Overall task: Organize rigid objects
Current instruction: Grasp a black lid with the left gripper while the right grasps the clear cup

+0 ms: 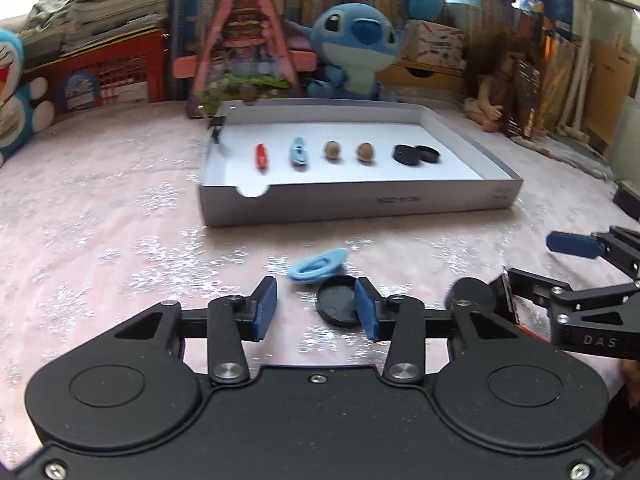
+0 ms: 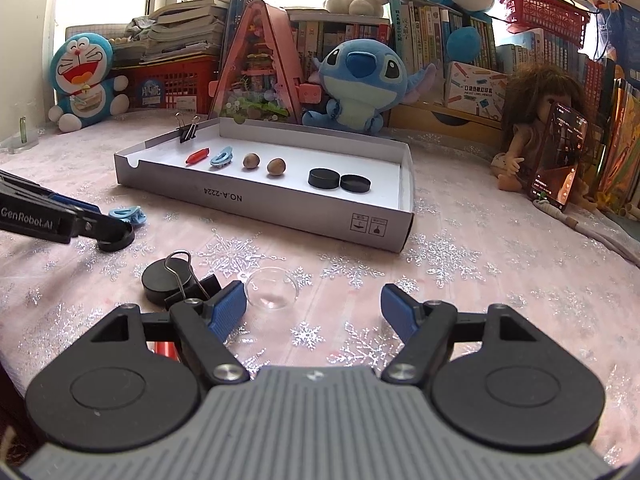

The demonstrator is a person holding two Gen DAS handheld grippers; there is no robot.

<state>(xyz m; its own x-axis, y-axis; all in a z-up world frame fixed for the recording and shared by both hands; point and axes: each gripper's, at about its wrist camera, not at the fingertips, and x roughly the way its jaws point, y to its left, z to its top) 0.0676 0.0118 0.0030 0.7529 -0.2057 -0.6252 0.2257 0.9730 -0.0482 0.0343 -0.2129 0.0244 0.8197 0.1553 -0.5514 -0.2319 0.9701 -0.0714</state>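
Black lid point(image 1: 335, 305) is lying on the pink cloth point(image 1: 120, 240), right by the left gripper point(image 1: 316, 307). One blue pad point(image 1: 366, 304) is sitting over the lid's edge, and the other pad is standing off to the side, so the jaws are partly open and are not squeezing it. A light blue clip point(image 1: 316, 266) is lying just behind the lid. The white box point(image 1: 360, 204) is holding a red piece, a blue clip, two nuts and two black lids in a row. The right gripper point(image 2: 312, 306) is waiting wide open with nothing in it, near a clear dish point(image 2: 272, 288). I think the lid is being picked next. The jaws need to slide around it and close.
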